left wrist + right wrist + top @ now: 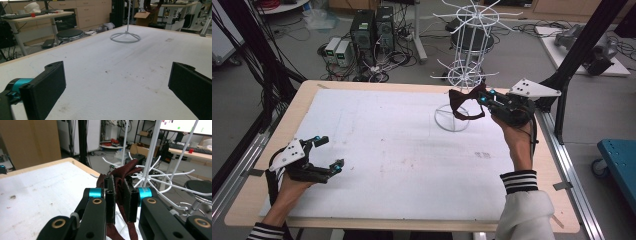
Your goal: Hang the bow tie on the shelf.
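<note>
A dark red bow tie (pixel 462 101) with its strap looping below hangs in the air beside the white wire rack (pixel 466 50) at the table's far right. My right gripper (pixel 483 96) is shut on it; in the right gripper view the maroon cloth (pixel 120 186) is pinched between the two black pads (pixel 110 195), close to the rack's lower wire arms (pixel 160 180). My left gripper (pixel 328 152) rests low over the near left of the white mat, jaws wide apart with nothing between them. In the left gripper view it (pixel 117 85) faces the rack's ring base (pixel 125 37).
A white mat (pixel 402 150) covers the wooden table (pixel 247 195). Black frame posts (pixel 582 45) stand at the right and left edges. Computers and cables (pixel 372 35) lie on the floor beyond the table. A black stool (pixel 69 34) stands off the table's far side.
</note>
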A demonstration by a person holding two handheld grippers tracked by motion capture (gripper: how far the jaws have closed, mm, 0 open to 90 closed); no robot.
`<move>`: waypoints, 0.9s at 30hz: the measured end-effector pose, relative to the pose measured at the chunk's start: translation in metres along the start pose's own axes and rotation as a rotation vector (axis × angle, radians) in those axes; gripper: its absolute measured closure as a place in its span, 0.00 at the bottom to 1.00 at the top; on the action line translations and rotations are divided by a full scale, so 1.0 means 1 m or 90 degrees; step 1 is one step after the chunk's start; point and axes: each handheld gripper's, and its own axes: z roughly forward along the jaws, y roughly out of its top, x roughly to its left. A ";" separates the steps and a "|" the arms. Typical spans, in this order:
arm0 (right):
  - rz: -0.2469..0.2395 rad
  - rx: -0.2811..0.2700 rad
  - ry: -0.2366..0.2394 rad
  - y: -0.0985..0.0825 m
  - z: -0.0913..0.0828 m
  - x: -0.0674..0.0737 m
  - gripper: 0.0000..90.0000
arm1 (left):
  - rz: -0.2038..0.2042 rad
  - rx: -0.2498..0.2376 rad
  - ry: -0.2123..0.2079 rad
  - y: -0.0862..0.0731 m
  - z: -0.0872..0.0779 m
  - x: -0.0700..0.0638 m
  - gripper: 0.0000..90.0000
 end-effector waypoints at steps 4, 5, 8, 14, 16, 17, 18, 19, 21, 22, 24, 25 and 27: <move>-0.001 0.015 -0.009 0.002 0.005 -0.004 0.92 | -0.001 -0.004 0.003 -0.001 -0.001 0.000 0.02; -0.005 0.018 -0.012 0.002 0.006 -0.005 0.92 | -0.001 -0.004 0.003 -0.001 -0.001 0.000 0.02; -0.008 0.025 -0.018 0.003 0.008 -0.006 0.92 | -0.003 -0.005 0.005 -0.002 -0.001 0.000 0.02; -0.011 0.036 -0.028 0.002 0.012 -0.010 0.92 | -0.001 -0.003 0.007 -0.005 -0.003 0.001 0.02; -0.010 0.041 -0.032 0.002 0.014 -0.010 0.92 | -0.001 -0.006 0.007 -0.006 -0.003 0.001 0.02; -0.011 0.043 -0.033 0.002 0.014 -0.011 0.92 | -0.002 -0.007 0.007 -0.006 -0.004 0.001 0.02; -0.013 0.041 -0.036 0.002 0.015 -0.011 0.92 | -0.003 -0.007 0.008 -0.007 -0.004 0.001 0.02; -0.012 0.043 -0.037 0.001 0.016 -0.011 0.92 | -0.003 -0.008 0.008 -0.007 -0.005 0.001 0.02; -0.013 0.044 -0.041 0.002 0.017 -0.012 0.91 | -0.005 -0.006 0.009 -0.008 -0.005 0.001 0.02; -0.016 0.047 -0.042 0.002 0.017 -0.012 0.91 | -0.005 -0.003 0.008 -0.008 -0.005 0.001 0.02; -0.016 0.050 -0.044 0.002 0.019 -0.012 0.90 | -0.005 -0.005 0.008 -0.009 -0.005 0.001 0.02; -0.019 0.052 -0.047 0.002 0.019 -0.012 0.89 | -0.005 -0.006 0.009 -0.008 -0.005 0.001 0.02; -0.019 0.056 -0.053 0.001 0.021 -0.012 0.87 | -0.005 -0.007 0.009 -0.008 -0.005 0.001 0.02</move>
